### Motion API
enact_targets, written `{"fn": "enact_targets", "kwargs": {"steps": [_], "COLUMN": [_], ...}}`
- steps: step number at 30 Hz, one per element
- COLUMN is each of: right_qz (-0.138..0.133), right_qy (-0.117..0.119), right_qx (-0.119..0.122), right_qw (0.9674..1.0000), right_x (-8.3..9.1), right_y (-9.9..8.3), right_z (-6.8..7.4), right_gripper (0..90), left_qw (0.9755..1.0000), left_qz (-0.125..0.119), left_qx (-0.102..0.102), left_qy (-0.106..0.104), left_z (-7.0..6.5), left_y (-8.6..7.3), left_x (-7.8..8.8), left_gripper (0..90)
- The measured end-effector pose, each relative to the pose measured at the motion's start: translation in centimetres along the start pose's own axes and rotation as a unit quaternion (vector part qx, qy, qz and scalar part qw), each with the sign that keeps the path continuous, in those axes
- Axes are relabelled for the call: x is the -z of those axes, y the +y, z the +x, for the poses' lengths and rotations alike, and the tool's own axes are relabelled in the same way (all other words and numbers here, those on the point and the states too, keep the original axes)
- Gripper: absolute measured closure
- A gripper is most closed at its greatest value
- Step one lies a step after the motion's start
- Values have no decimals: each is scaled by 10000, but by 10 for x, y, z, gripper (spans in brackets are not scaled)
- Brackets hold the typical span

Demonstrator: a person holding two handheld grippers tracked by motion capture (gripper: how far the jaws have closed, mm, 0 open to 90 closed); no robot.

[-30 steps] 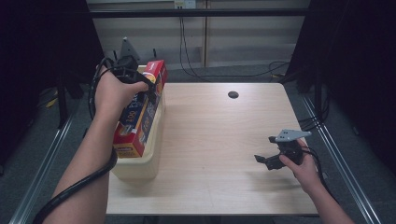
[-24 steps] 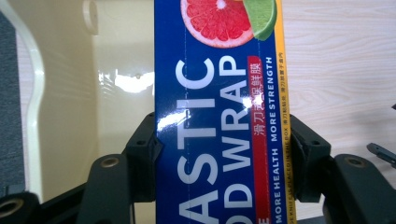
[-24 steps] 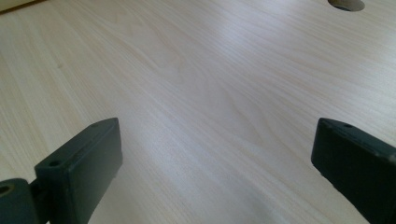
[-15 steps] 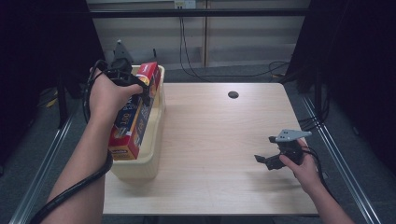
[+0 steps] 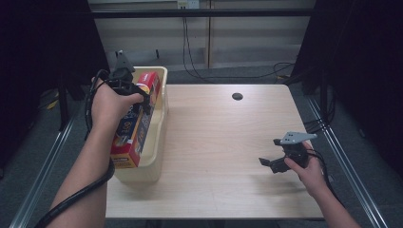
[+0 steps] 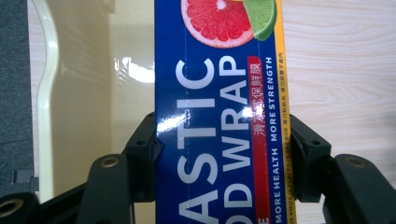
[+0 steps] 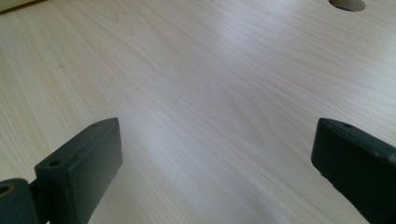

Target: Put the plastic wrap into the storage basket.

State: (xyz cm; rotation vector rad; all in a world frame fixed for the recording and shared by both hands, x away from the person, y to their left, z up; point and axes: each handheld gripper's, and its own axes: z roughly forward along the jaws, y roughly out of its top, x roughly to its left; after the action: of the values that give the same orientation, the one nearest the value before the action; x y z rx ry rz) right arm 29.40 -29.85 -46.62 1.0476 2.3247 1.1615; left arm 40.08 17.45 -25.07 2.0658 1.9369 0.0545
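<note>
A long box of plastic food wrap [image 5: 135, 121], blue, red and yellow, lies lengthwise in a cream plastic bin [image 5: 161, 118] at the table's left edge. My left gripper [image 5: 130, 95] is shut on the box near its far half, and in the left gripper view both jaws press the sides of the box [image 6: 219, 116] over the bin's inner wall [image 6: 88, 93]. My right gripper [image 5: 267, 162] rests low over the wooden table [image 5: 223, 142] at the right, held by a hand. Its jaws stand wide apart in the right gripper view, with only bare table [image 7: 210, 93] between the fingertips [image 7: 219, 154].
A round cable hole [image 5: 237, 96] sits near the table's far edge, also seen as the hole [image 7: 348, 3] in the right gripper view. Metal frame rails run along both sides of the table. Cables hang behind the far edge.
The left gripper and the wrap box have shifted left and lowered deeper into the bin. The right gripper has stayed in place.
</note>
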Motion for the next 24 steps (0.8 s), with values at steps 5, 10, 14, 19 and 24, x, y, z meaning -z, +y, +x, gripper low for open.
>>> {"fn": "enact_targets", "kwargs": {"steps": [5,10,14,19,24], "right_qz": [-7,3,9,1,-5], "right_qy": [-13,-5,-1,-9,-13], "right_qx": [18,23,15,13,26], "right_qw": [10000,10000,10000,10000,10000], "right_x": [-1,-1,-1,-1,-1], "right_y": [0,0,0,0,0], "right_z": [0,0,0,0,1], "right_gripper": [17,17,17,16,17], "left_qw": [10000,10000,9999,9998,9998], "left_qz": [56,76,115,174,183], "left_qx": [3,24,51,20,48], "left_qy": [17,4,14,32,29], "left_z": [1,3,4,5,6], "left_y": [-1,-1,-2,-3,-5], "left_x": [-6,-13,-18,-23,-27], "left_gripper": [406,406,406,406,406]}}
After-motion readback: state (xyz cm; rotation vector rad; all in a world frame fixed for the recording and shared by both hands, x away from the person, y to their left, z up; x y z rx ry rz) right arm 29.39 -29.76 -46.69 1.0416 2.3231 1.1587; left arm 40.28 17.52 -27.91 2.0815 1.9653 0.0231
